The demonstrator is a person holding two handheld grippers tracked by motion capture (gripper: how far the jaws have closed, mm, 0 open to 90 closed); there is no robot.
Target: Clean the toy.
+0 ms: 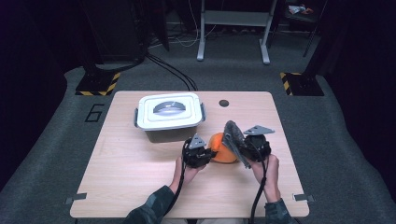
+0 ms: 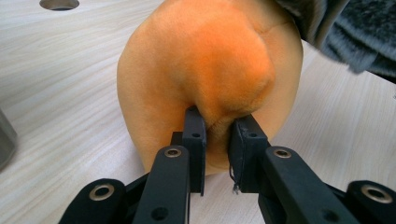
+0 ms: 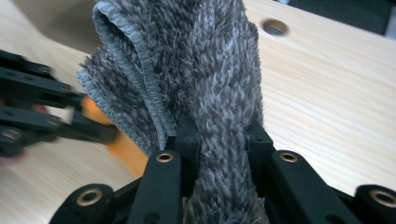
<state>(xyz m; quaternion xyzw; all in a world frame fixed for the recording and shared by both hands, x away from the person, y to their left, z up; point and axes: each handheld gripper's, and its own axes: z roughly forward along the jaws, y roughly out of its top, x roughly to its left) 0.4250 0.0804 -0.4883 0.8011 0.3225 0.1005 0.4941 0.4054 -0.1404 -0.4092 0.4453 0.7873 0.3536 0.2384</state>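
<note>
Both claws grip soft things.
Left gripper [image 2: 217,140] pinches the orange toy [image 2: 210,79]; right gripper [image 3: 219,140] clamps the grey cloth [image 3: 205,70], its length running toward 11 o'clock.

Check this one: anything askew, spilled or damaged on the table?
Nothing stands out. The left gripper pinches the orange plush, the right gripper grips the grey cloth, and the lidded box sits square and shut.

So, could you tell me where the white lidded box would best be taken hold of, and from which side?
Probably by the grey latches at its two short ends, one hand-held gripper from each side. The white lidded box is wide and its lid flat; the recessed handle looks shallow, while the end latches stick out.
</note>
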